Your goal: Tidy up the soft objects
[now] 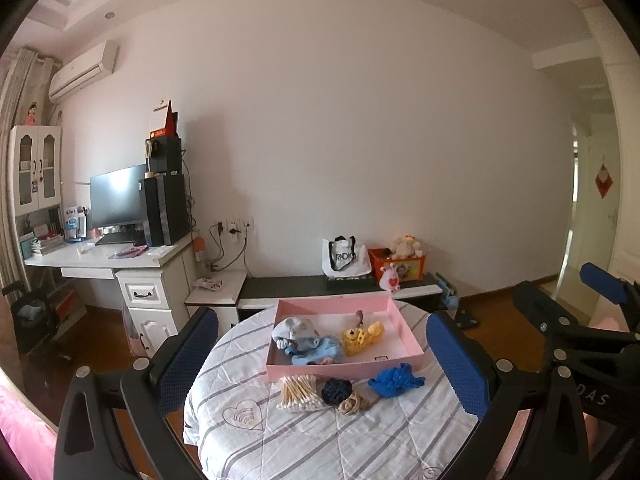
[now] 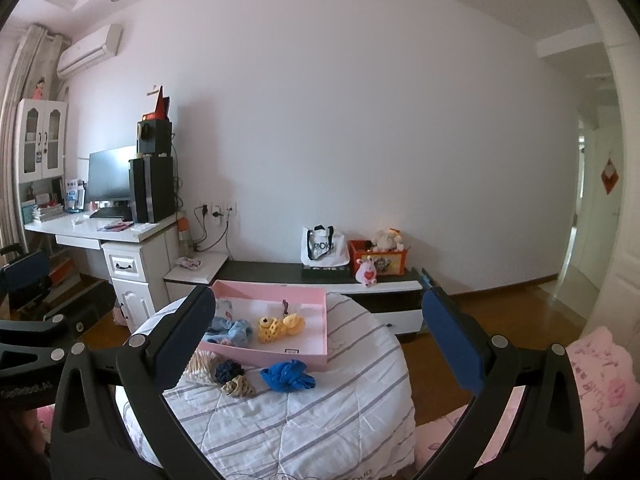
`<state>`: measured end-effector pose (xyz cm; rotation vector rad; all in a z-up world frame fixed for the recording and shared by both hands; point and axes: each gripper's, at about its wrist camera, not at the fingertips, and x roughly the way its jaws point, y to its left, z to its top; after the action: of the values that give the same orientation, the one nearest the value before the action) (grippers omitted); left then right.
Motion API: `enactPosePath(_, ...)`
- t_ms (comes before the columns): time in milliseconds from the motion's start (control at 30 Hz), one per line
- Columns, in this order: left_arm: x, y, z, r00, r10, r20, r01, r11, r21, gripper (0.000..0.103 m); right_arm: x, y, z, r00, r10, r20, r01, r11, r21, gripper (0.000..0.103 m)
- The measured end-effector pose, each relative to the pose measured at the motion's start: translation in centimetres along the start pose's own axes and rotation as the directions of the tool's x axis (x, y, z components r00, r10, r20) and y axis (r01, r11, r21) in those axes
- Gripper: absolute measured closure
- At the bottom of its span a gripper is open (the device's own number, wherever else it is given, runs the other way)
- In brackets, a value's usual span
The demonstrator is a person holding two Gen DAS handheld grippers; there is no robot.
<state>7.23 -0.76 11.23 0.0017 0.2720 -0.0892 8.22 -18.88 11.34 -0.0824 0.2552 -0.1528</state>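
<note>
Bedroom: pale wall, white desk (image 1: 108, 258) with monitor (image 1: 118, 196) and PC tower (image 1: 164, 210) at left, low dark TV bench (image 1: 320, 286) along wall carrying a white tote bag (image 1: 344, 258) and an orange toy box (image 1: 396, 266).

Foreground: round surface under white grey-striped quilt (image 1: 320, 432). Pink shallow box (image 1: 348, 334) sitting on quilt, far side. Inside box: pale blue fabric bundle (image 1: 304, 340) at left, yellow knitted toy (image 1: 362, 336) just beside it, centre.

On quilt, outside box, near its front wall: bundle of cotton swabs (image 1: 298, 394) at left; dark blue scrunchie (image 1: 337, 390) touching a beige scrunchie (image 1: 353, 405); crumpled blue glove (image 1: 396, 378) to the right, apart from the scrunchies.

Left gripper (image 1: 322, 364): jaws spread wide, nothing between blue pads, held above the near edge of the quilt.

Right gripper (image 2: 316, 346): jaws likewise wide apart, empty, hovering short of the items.
</note>
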Motion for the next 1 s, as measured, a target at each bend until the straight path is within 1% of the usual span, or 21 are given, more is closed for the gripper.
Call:
enactPosePath(200, 0.09, -0.39, -0.28, 1.000, 0.011, 0.012, -0.011, 1.000, 0.001, 0.000, -0.69, 0.09, -0.03, 1.000, -0.006, 0.017, 0.006, 1.000, -0.001, 0.000)
enactPosePath(1000, -0.43, -0.61, -0.49, 1.000, 0.019, 0.006, -0.019, 1.000, -0.002, 0.000, -0.96, 0.11, -0.20, 1.000, -0.006, 0.011, 0.006, 1.000, -0.002, 0.000)
